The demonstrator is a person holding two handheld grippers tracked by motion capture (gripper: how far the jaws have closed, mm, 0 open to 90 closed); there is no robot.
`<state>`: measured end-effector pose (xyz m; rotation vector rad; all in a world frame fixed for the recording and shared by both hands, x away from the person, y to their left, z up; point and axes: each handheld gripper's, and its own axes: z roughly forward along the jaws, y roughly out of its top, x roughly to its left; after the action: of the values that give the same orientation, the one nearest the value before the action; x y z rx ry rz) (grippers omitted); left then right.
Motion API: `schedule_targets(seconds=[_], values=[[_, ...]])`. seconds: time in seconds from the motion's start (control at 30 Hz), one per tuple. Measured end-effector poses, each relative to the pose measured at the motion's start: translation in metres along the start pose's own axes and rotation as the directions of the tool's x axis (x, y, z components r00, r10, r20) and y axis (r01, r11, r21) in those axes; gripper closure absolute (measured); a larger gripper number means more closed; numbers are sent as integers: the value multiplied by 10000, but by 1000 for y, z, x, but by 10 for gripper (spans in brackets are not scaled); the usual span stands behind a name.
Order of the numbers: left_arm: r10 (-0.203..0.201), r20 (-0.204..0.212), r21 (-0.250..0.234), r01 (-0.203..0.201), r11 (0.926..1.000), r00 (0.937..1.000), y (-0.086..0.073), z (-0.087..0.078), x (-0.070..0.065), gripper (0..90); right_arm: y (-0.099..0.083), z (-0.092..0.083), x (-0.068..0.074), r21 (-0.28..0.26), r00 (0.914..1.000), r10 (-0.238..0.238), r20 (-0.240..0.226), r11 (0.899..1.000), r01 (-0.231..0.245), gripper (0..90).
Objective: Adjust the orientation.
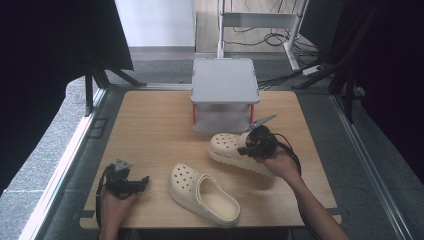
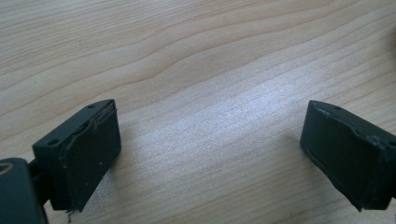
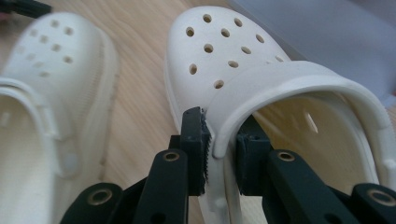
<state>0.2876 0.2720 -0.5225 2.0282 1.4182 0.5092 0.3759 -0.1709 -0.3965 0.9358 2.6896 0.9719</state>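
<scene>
Right hand (image 1: pixel 282 165): extended forward over the counter (image 1: pixel 150 130), forearm angled in from below. Right hand-held gripper (image 3: pixel 219 154): clamped on the side wall of a cream clog (image 3: pixel 243 70), toe pointing ahead of the jaws. Second clog (image 1: pixel 202 192): lying just beside it. Left hand-held gripper (image 2: pixel 210 154): held low over bare counter, jaws spread wide, nothing gripped.

The high view looked down on the whole table (image 1: pixel 150 130); the left gripper view sat close over bare wood; the right gripper view shared both clogs (image 3: pixel 224 51).
</scene>
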Motion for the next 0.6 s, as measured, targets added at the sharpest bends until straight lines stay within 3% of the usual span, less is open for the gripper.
schedule_targets(seconds=[0.33,0.6], values=[[1,4,5,-1,10000,10000,0,0,0,50,12,23,50,-56,9987,-294,-420,9996,291,758],[1,0,0,-1,10000,10000,0,0,0,50,13,51,64,102,9999,-89,128,9999,88,758]])
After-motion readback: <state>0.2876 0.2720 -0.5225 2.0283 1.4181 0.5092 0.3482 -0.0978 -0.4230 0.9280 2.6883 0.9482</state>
